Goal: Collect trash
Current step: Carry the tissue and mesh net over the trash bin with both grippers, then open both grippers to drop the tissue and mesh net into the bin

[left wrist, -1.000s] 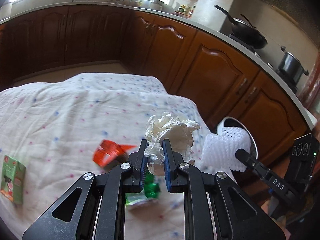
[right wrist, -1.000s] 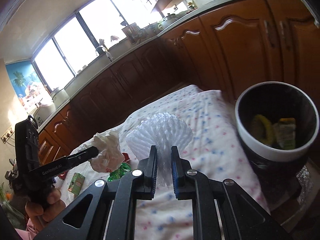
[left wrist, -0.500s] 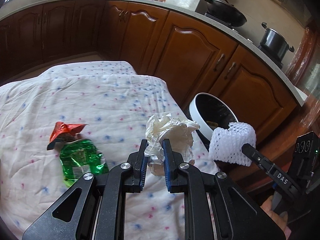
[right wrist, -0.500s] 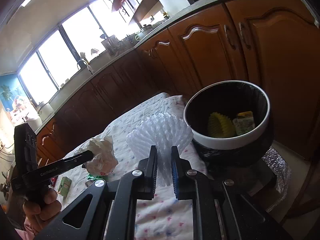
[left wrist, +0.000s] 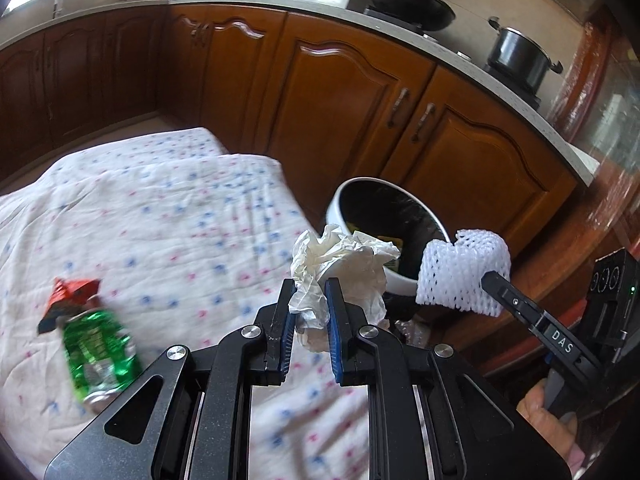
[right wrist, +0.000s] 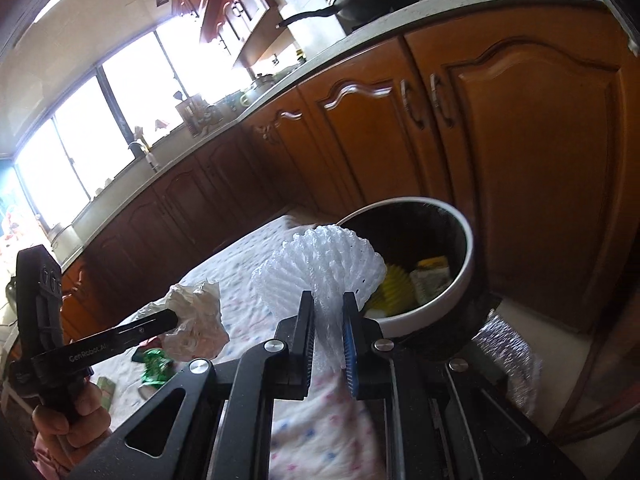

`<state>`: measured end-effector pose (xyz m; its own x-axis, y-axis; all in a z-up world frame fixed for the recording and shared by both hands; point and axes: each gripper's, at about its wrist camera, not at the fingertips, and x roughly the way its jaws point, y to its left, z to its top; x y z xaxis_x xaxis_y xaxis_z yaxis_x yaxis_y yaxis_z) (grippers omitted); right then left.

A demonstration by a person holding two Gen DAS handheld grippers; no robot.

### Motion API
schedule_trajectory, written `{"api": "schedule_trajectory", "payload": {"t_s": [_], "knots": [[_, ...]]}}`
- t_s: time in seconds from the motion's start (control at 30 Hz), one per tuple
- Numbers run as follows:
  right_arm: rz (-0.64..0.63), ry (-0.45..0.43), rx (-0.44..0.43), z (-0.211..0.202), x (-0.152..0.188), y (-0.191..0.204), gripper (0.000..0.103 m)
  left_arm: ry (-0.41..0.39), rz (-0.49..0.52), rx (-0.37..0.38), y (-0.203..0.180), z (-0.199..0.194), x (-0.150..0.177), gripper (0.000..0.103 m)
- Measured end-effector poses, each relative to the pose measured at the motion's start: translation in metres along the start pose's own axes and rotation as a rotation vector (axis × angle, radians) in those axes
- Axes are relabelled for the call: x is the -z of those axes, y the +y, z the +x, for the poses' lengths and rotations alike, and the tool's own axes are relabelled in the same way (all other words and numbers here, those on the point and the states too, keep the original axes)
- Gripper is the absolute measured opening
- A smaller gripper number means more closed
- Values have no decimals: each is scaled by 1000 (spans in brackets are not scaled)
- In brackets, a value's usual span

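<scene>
My left gripper (left wrist: 310,290) is shut on a crumpled white paper wad (left wrist: 340,260), held above the table's right edge, just short of the bin. My right gripper (right wrist: 327,304) is shut on a white foam fruit net (right wrist: 320,264), which hangs at the near rim of the white-rimmed black bin (right wrist: 466,248). Inside the bin lie a yellow foam piece (right wrist: 394,284) and a small carton (right wrist: 432,278). In the left wrist view the foam net (left wrist: 464,276) and bin (left wrist: 340,200) sit to the right. A green wrapper (left wrist: 98,352) and a red wrapper (left wrist: 70,290) lie on the dotted tablecloth (left wrist: 160,220).
Brown kitchen cabinets (left wrist: 340,100) run behind the table and bin. A wok (left wrist: 412,4) and a pot (left wrist: 520,56) stand on the counter. Crinkled clear plastic (right wrist: 508,356) lies on the floor by the bin. A person's hand (right wrist: 68,428) grips the left tool's handle.
Both grippers have moved right toward the bin with their loads still held. The bin now looms larger, and the wrappers have slid left in the left wrist view.
</scene>
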<state>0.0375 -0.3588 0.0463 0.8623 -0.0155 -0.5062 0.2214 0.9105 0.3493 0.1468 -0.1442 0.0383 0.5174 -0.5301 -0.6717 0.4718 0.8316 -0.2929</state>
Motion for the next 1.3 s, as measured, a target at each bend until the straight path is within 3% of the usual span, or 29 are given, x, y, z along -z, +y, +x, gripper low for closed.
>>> {"api": "schedule_trajectory", "payload": {"t_s": [0.33, 0.77, 0.8, 0.87, 0.97, 1.03, 1.1, 1.2, 1.27, 1.3], "knots": [[6, 8, 73, 25, -35, -32, 13, 22, 77, 20, -47, 48, -39, 13], [-45, 159, 128, 79, -45, -46, 18, 148, 146, -40, -83, 133, -70, 14], [-29, 164, 123, 82, -45, -49, 20, 156, 154, -41, -84, 136, -70, 14], [-11, 172, 127, 87, -46, -55, 41, 177, 163, -51, -87, 145, -70, 16], [12, 168, 113, 85, -46, -60, 46, 197, 151, -51, -87, 151, -69, 19], [19, 157, 106, 80, -45, -60, 47, 203, 136, -42, -83, 152, -66, 40], [28, 143, 102, 73, -44, -59, 49, 189, 122, -28, -80, 150, -65, 48], [46, 102, 77, 56, -41, -56, 57, 191, 106, -15, -75, 144, -61, 48], [61, 76, 60, 50, -39, -53, 74, 181, 90, -11, -69, 135, -56, 48], [69, 60, 43, 43, -35, -50, 77, 177, 78, -6, -64, 129, -52, 48]]}}
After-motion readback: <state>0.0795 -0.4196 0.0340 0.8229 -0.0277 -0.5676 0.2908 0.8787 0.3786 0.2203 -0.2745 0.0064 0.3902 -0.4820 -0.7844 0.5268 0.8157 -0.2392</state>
